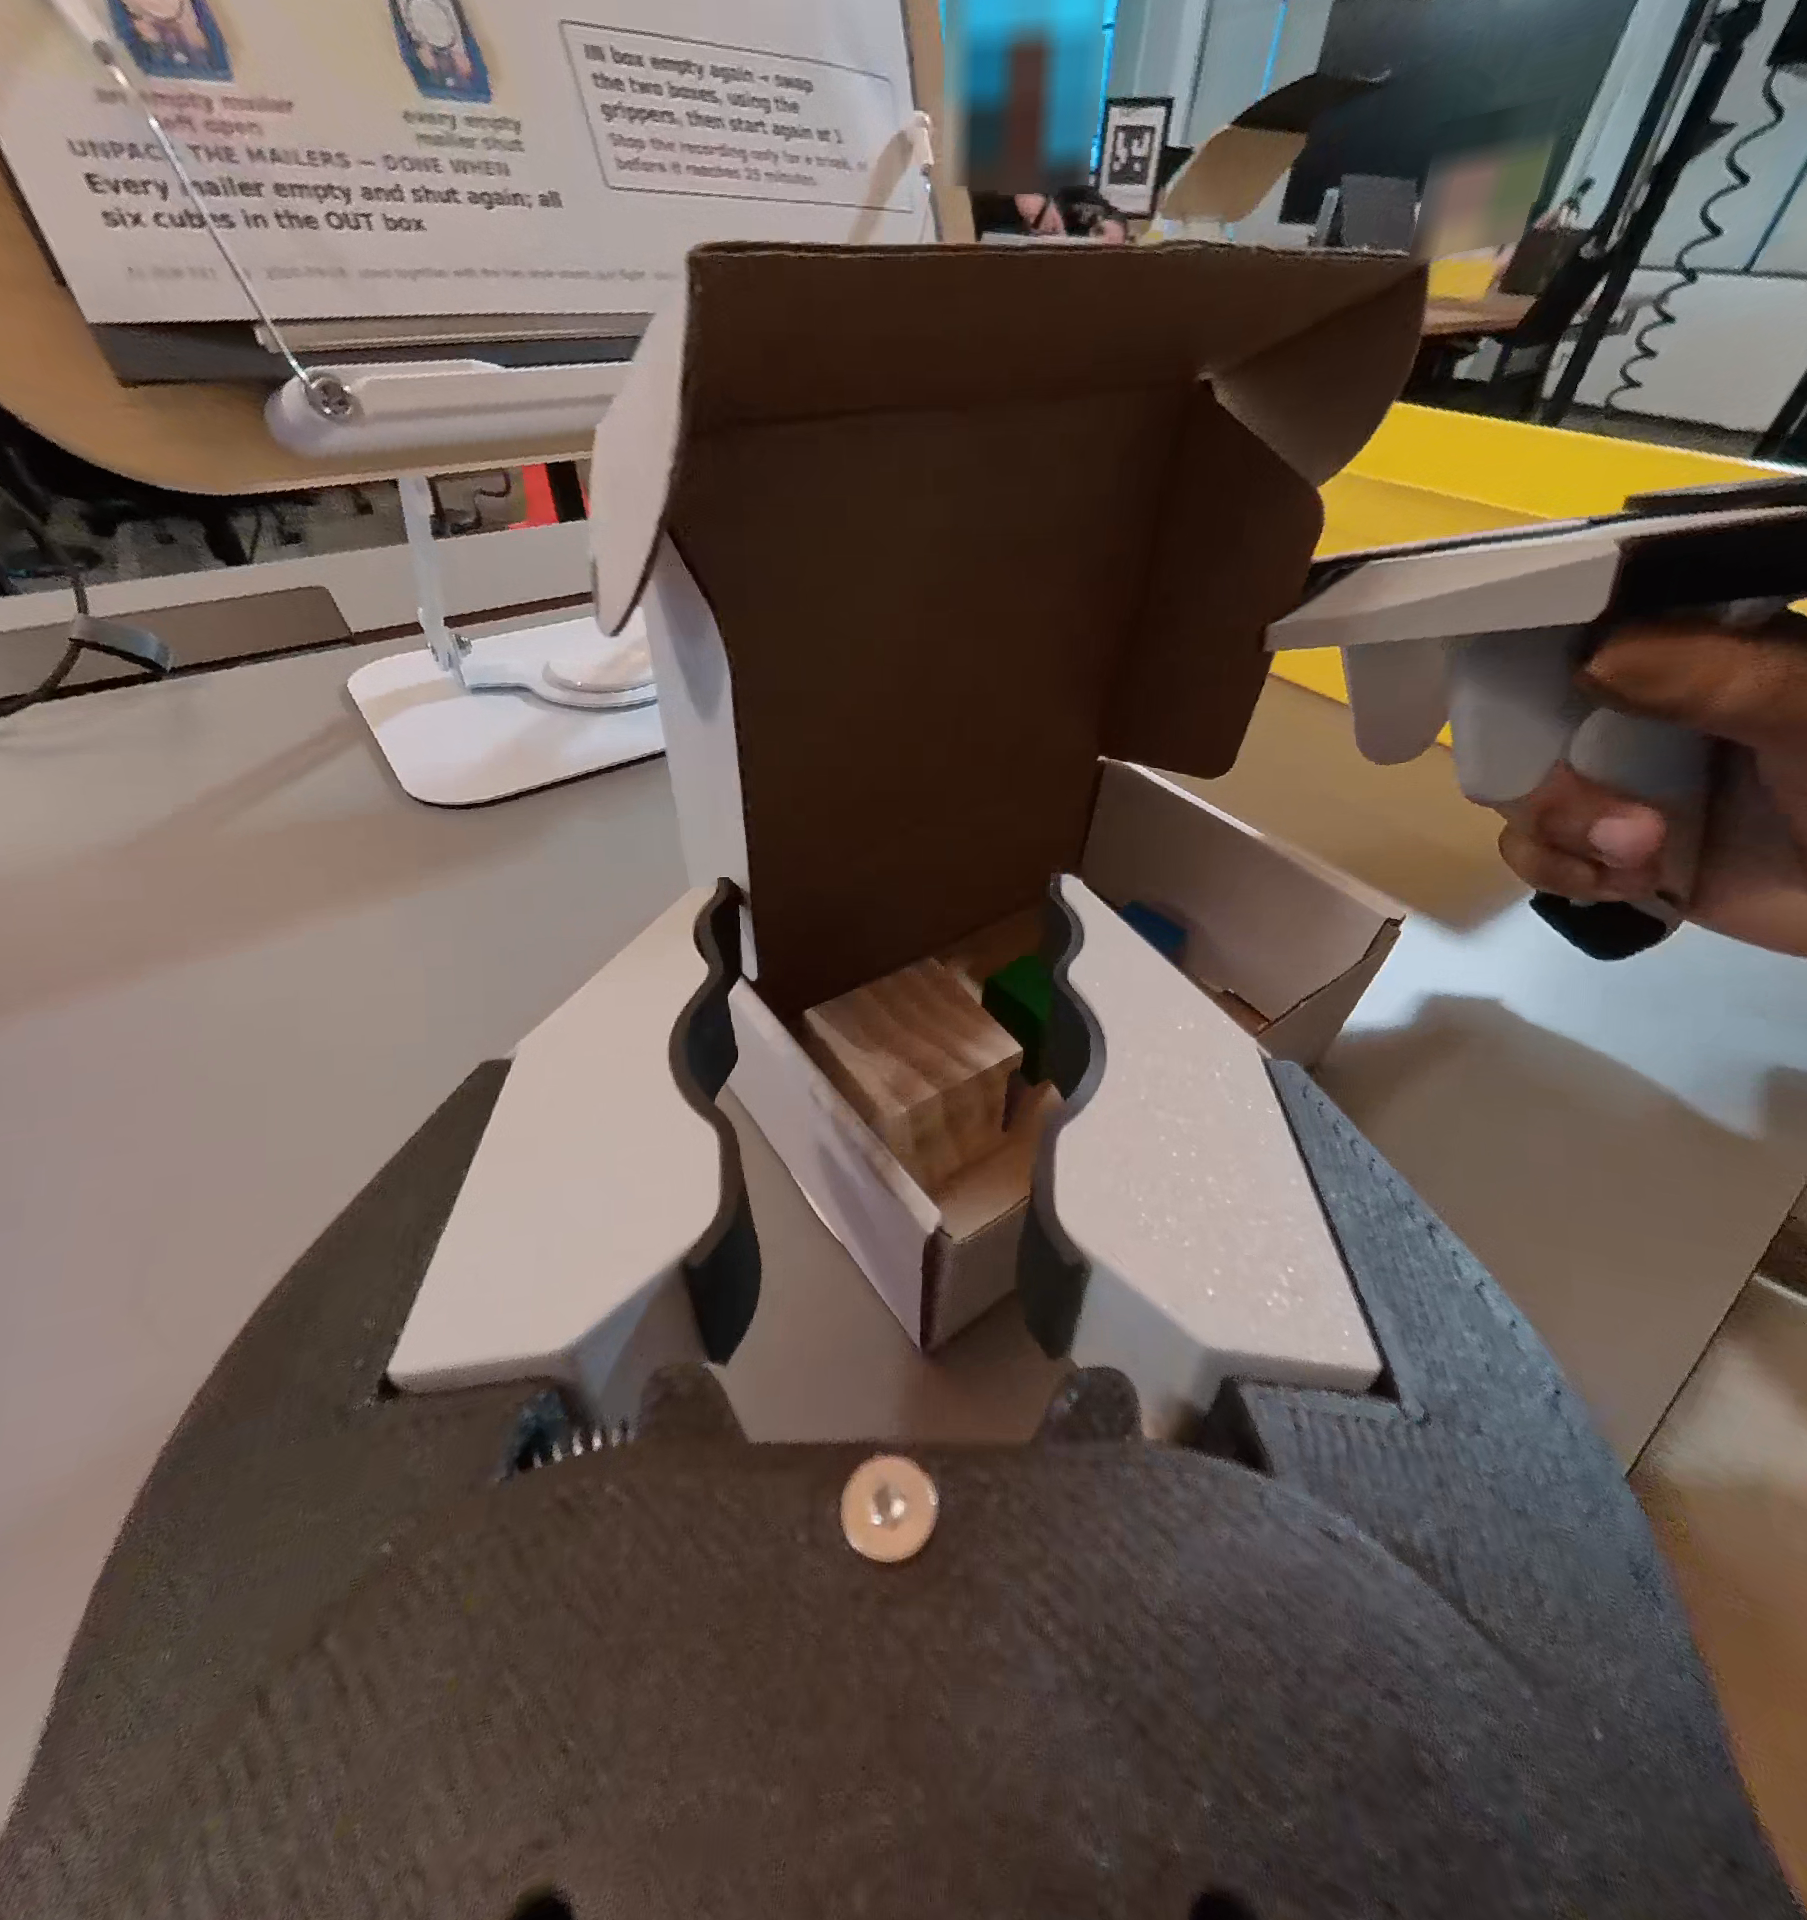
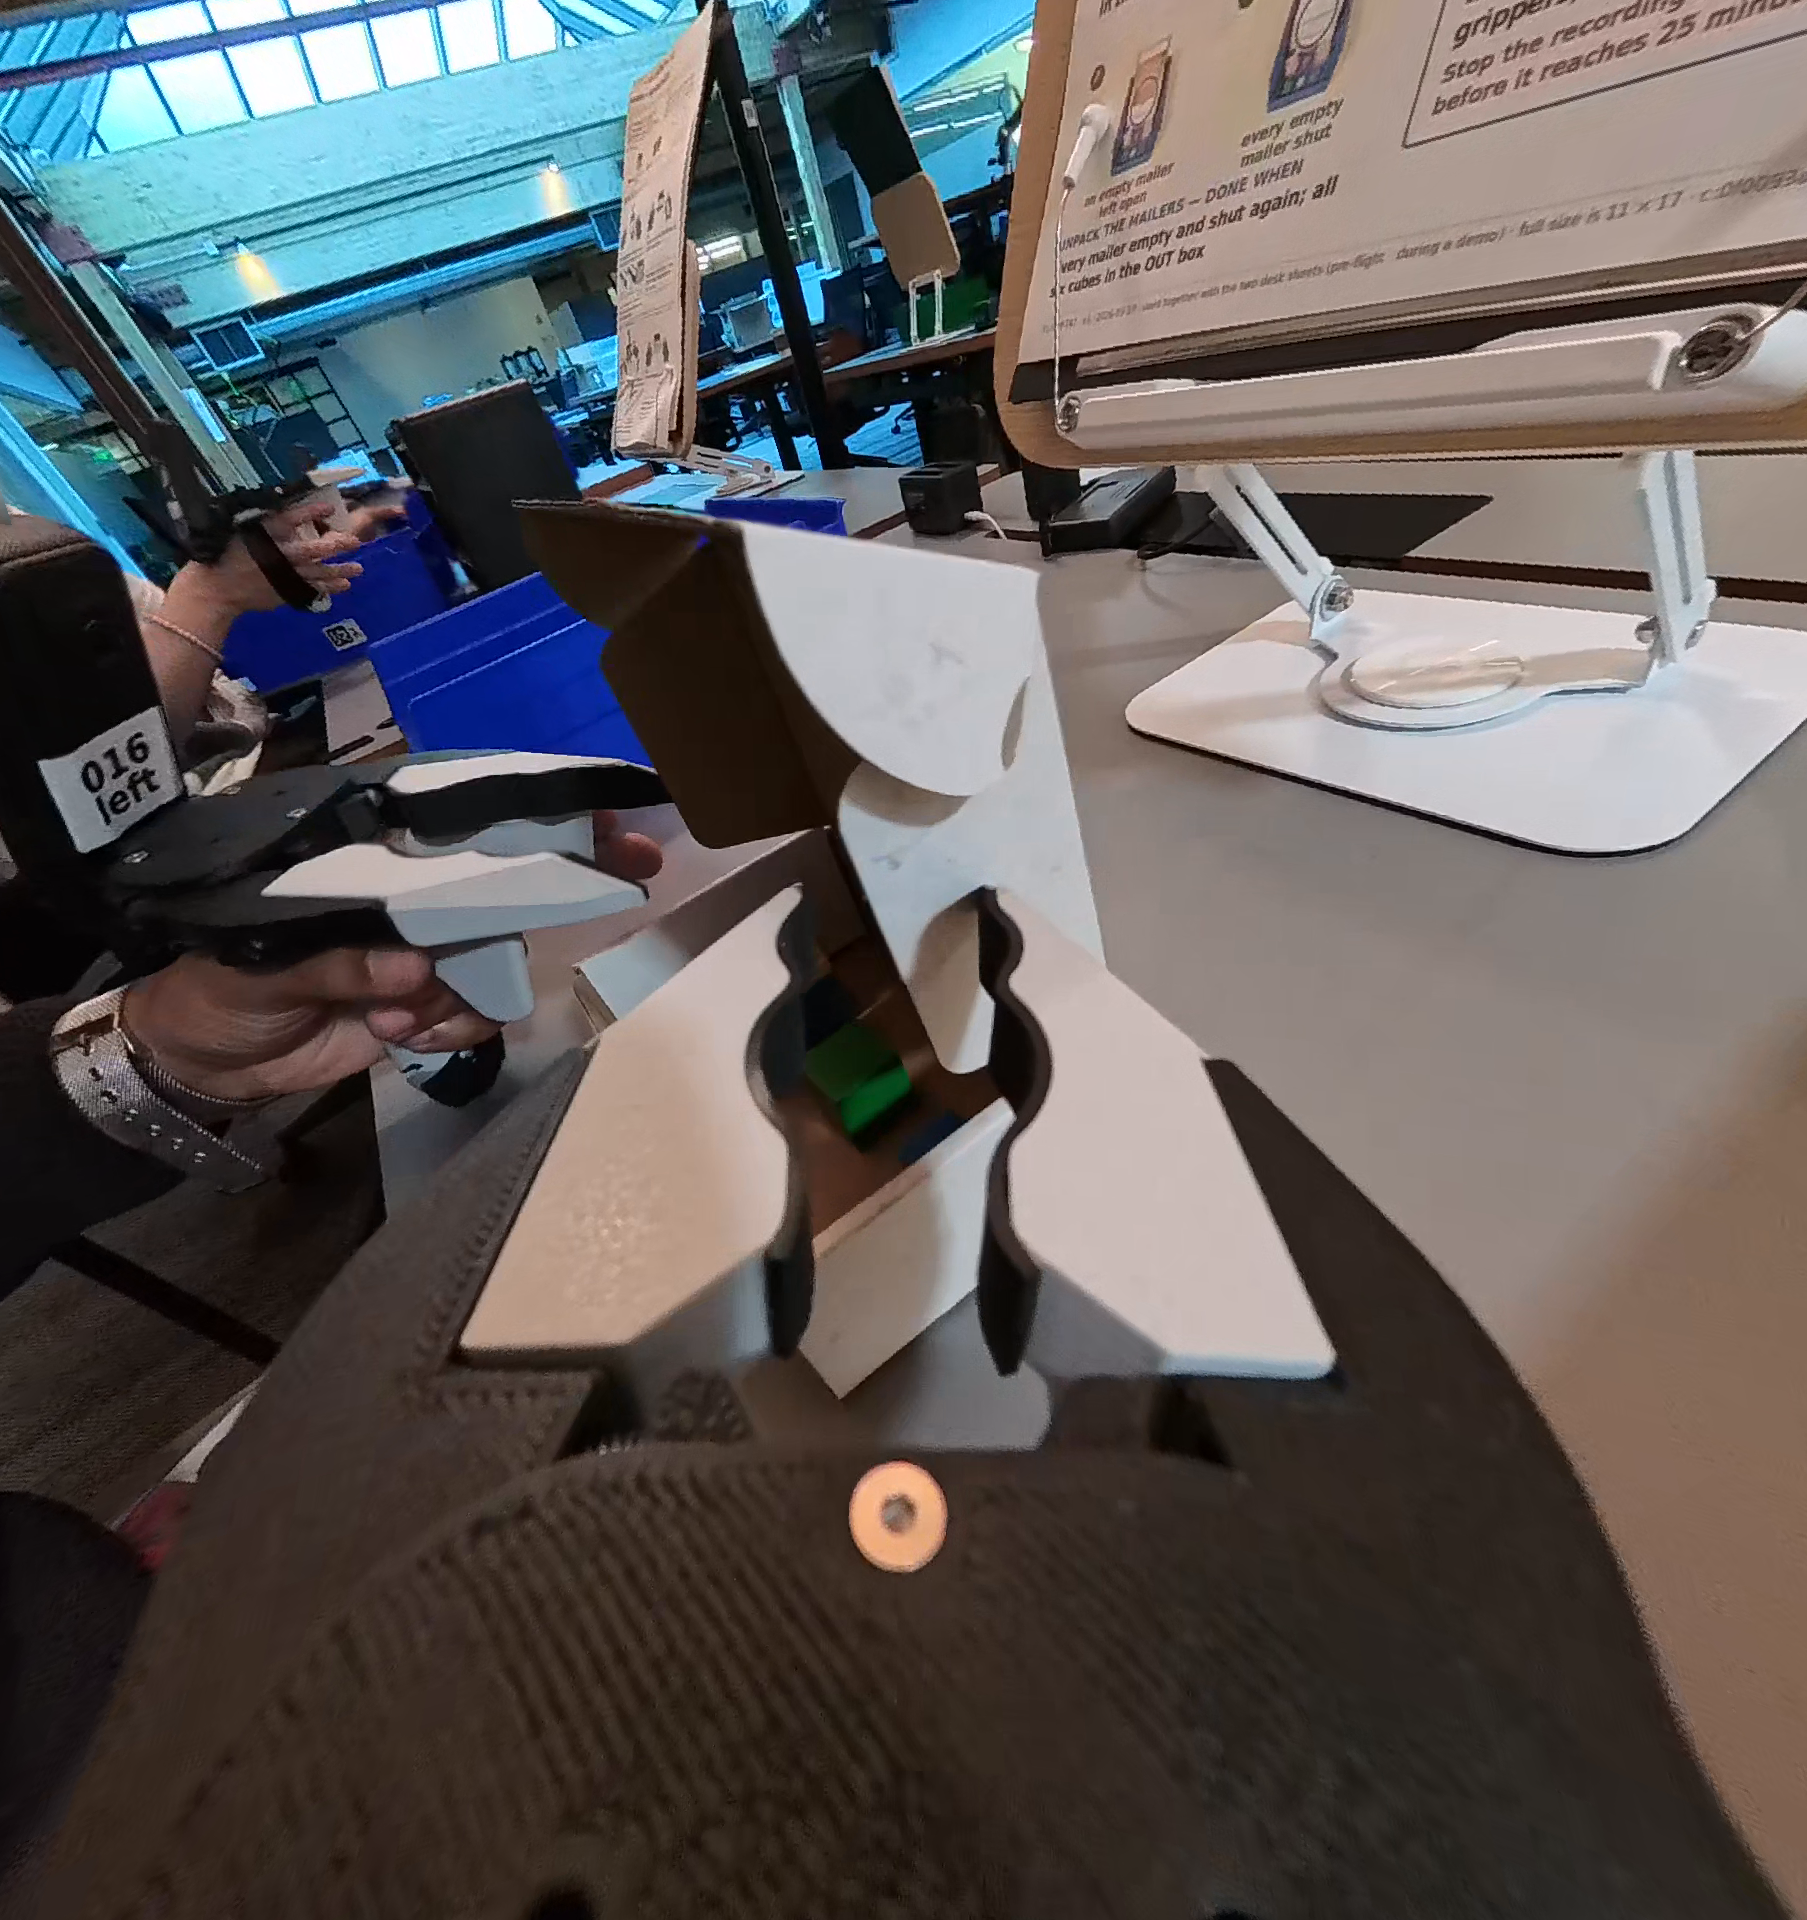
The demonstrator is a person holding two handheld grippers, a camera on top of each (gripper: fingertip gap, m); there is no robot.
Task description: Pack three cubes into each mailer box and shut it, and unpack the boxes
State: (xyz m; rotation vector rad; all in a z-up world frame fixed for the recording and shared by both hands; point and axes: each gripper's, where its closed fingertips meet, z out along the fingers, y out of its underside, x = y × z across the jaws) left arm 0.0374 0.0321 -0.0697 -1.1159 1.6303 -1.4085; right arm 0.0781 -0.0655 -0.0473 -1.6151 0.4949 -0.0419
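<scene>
A white mailer box [image 1: 837,1174] stands on the table with its brown-lined lid [image 1: 930,623] raised. A wooden cube [image 1: 909,1060] and a green cube [image 1: 1018,997] lie inside. My left gripper [image 1: 894,904] is open, its fingers on either side of the box's near corner. A second open white box [image 1: 1252,914] behind it holds a blue cube [image 1: 1159,925]. My right gripper [image 1: 1294,613] reaches in beside the lid's right flap. In the right wrist view the right gripper [image 2: 894,914] is open around the lid's edge [image 2: 909,644], with a green cube [image 2: 857,1070] and a blue cube [image 2: 930,1138] below. The left gripper [image 2: 650,842] is at the left.
A white stand [image 1: 525,727] holding an instruction sheet sits at the back of the grey table [image 2: 1398,1039]. A yellow bin [image 1: 1501,488] is at the far right. Blue bins [image 2: 504,665] and another person's hand are beyond the table's left side.
</scene>
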